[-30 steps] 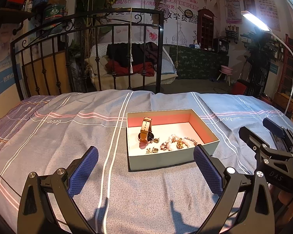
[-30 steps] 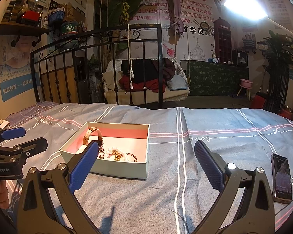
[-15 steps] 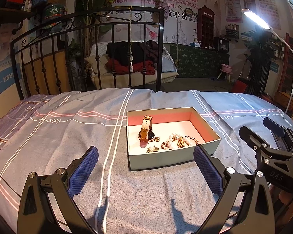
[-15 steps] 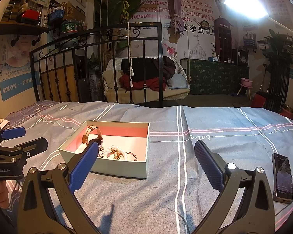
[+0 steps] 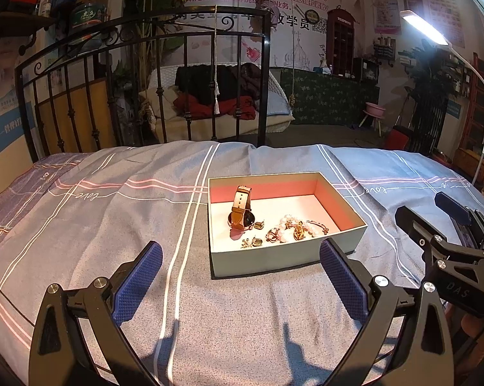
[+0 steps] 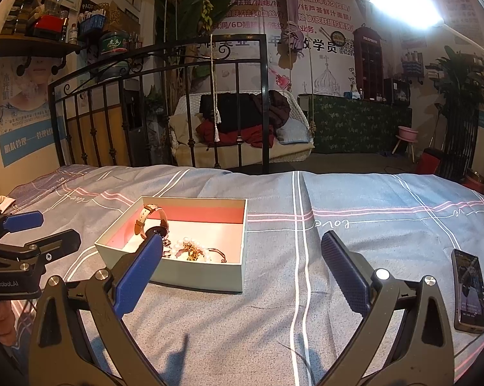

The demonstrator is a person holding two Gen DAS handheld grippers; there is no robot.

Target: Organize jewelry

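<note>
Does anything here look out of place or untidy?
Yes. Inside the open box, the pearl bracelet and small gold pieces lie tangled in one loose heap beside the watch. A phone lies on the bedcover.

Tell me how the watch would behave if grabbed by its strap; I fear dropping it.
The watch stands on its case with the strap looped upward, so it probably tips at a nudge. The leather-looking strap likely flexes, letting the heavier case swing. The pearls lie close by and might get dragged.
</note>
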